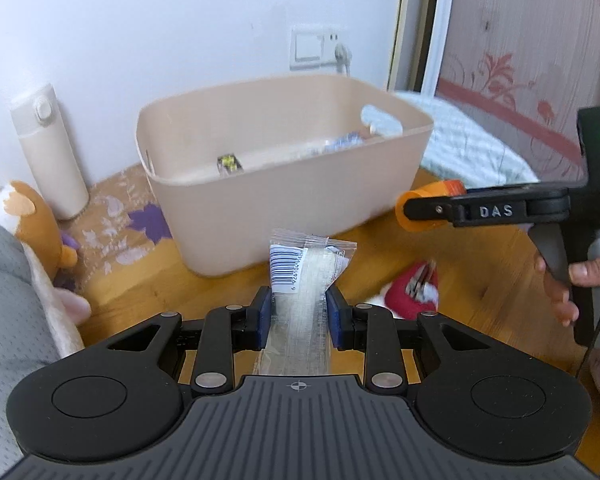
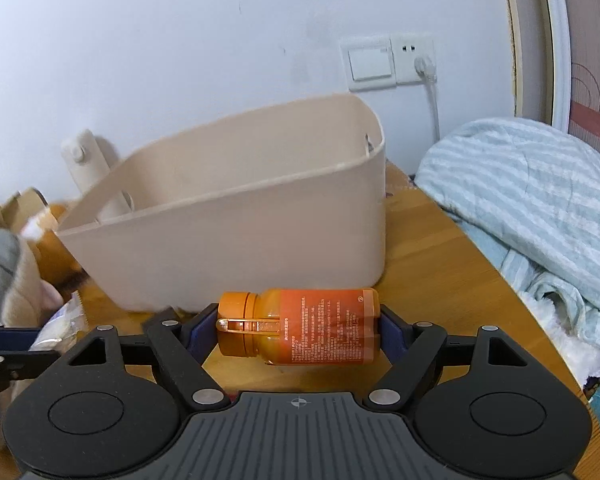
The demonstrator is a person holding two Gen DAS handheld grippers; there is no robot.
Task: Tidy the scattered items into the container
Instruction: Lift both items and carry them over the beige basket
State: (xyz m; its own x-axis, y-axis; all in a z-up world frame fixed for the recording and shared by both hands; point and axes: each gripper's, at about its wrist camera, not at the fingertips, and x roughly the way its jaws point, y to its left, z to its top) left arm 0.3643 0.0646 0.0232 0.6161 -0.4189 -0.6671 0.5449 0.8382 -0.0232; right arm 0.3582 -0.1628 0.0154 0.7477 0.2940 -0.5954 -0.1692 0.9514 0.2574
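Note:
My left gripper [image 1: 299, 304] is shut on a clear plastic packet [image 1: 302, 276] with a barcode label, held just in front of the beige container [image 1: 284, 200]. The container holds a few small packets [image 1: 230, 163]. My right gripper [image 2: 296, 326] is shut on an orange bottle [image 2: 300, 330], held sideways, cap to the left, close to the container's near wall [image 2: 236, 248]. The right gripper with the bottle [image 1: 428, 206] also shows in the left wrist view, right of the container. A red pouch [image 1: 414, 290] lies on the wooden table.
A cream flask [image 1: 50, 152] stands left of the container by the wall. A plush toy [image 1: 32, 220] and grey cloth [image 1: 4, 300] lie at the left. A striped blue blanket [image 2: 532, 208] covers the table's right side. A wall socket [image 2: 392, 64] with a cable is behind.

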